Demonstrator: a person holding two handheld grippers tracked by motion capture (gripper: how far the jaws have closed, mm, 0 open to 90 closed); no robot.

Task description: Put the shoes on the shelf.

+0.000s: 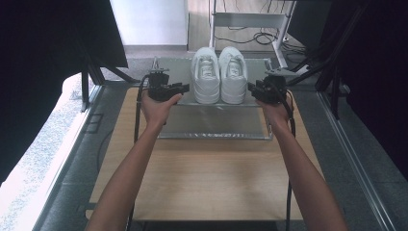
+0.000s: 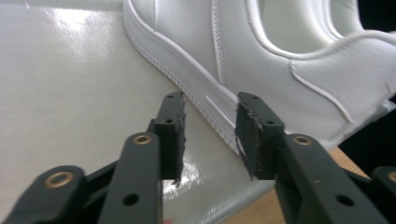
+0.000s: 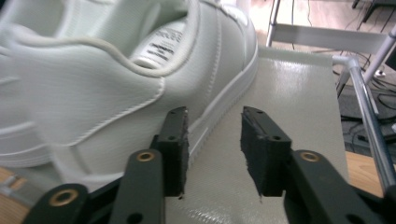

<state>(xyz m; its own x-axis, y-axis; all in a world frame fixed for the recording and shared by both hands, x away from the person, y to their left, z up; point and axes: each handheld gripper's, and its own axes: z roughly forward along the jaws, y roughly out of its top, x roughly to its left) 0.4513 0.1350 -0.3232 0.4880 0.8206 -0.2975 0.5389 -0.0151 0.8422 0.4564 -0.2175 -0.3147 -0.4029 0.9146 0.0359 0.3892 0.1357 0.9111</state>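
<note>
Flanking white shoes [image 1: 220, 74] | tongue label [image 3: 161, 45] unreadable | grippers parted

A pale wooden worktop [image 1: 207, 178] carries a silvery mat [image 1: 216, 122] at its far end. Beyond it stands a white metal frame [image 1: 250, 21], with black cables [image 1: 262, 38] on the floor [image 1: 202, 19] beneath.

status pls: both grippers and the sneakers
Left gripper open beside left sneaker. Right gripper open beside right sneaker. Pair side by side on shelf. Nothing blocking.
</note>
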